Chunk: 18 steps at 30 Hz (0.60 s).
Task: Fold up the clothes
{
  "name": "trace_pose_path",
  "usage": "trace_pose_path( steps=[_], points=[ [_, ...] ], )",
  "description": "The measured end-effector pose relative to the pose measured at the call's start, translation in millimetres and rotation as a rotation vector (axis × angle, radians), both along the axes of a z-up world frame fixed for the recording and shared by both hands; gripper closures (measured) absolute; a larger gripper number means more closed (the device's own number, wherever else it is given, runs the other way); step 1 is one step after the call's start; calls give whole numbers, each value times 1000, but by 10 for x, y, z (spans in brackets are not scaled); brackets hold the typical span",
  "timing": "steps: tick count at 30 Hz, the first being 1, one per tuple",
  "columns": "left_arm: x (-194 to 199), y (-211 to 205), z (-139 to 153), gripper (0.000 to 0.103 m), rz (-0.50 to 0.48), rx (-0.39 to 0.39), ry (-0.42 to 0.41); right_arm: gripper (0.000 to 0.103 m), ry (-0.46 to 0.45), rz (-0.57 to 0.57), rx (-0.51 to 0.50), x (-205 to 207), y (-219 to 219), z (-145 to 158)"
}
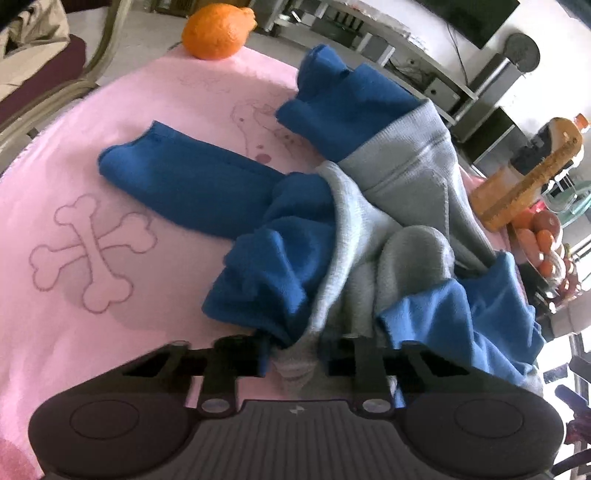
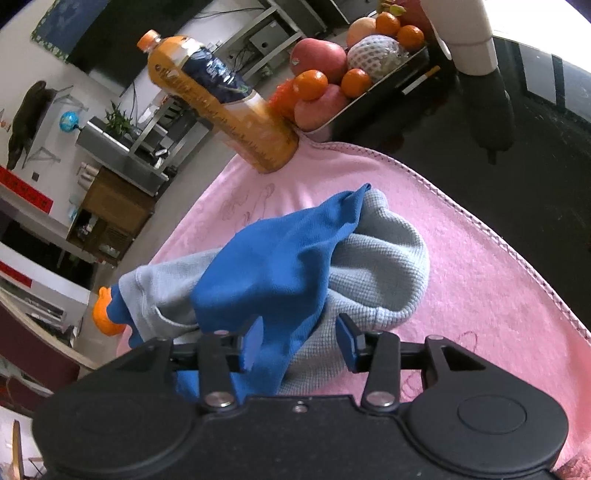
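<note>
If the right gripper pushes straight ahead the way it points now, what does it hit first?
Most likely the blue and grey garment bunched between the right gripper's open jaws; beyond it, the pink towel. Depth is hard to judge.

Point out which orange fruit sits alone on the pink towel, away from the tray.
The lone orange at the pink towel's far edge; the other oranges are piled in the fruit tray.

The garment (image 1: 369, 192) is soft matt cloth, blue fleecy parts and grey waffle-knit, lying on a fuzzy pink towel (image 1: 110, 184) with stitched edging; the bottle (image 2: 221, 99) is glossy clear plastic, and the bench (image 2: 517, 192) is shiny black.
</note>
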<state>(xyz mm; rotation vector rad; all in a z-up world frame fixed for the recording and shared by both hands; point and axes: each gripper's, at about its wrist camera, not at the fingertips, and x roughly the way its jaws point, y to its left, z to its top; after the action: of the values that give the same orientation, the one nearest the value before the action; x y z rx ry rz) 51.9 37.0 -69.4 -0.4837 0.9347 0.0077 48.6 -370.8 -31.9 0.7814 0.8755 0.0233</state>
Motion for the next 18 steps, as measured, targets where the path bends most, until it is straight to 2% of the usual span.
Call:
trace_pose_path(
  steps=[2, 6, 9, 12, 15, 16, 18],
  points=[
    [-67, 29, 188, 86, 2, -1, -49, 60, -6, -27, 16, 7, -50, -5],
    [-321, 239, 771, 86, 20, -51, -192, 60, -34, -80, 60, -45, -160, 12],
    [-549, 483, 1053, 86, 52, -85, -252, 59, -46, -93, 90, -109, -189, 21],
    [-637, 641, 940, 86, 71, -70, -215, 59, -18, -91, 93, -129, -183, -12],
    [-560, 656, 577, 86, 88, -80, -92, 59, 47, -88, 66, -82, -159, -97],
    [-538, 623, 506, 86, 86, -58, -70, 59, 59, -88, 61, -69, -150, -121],
    [-516, 520, 461, 85, 71, 32, -64, 59, 59, -70, 43, -43, -106, -122]
  ],
)
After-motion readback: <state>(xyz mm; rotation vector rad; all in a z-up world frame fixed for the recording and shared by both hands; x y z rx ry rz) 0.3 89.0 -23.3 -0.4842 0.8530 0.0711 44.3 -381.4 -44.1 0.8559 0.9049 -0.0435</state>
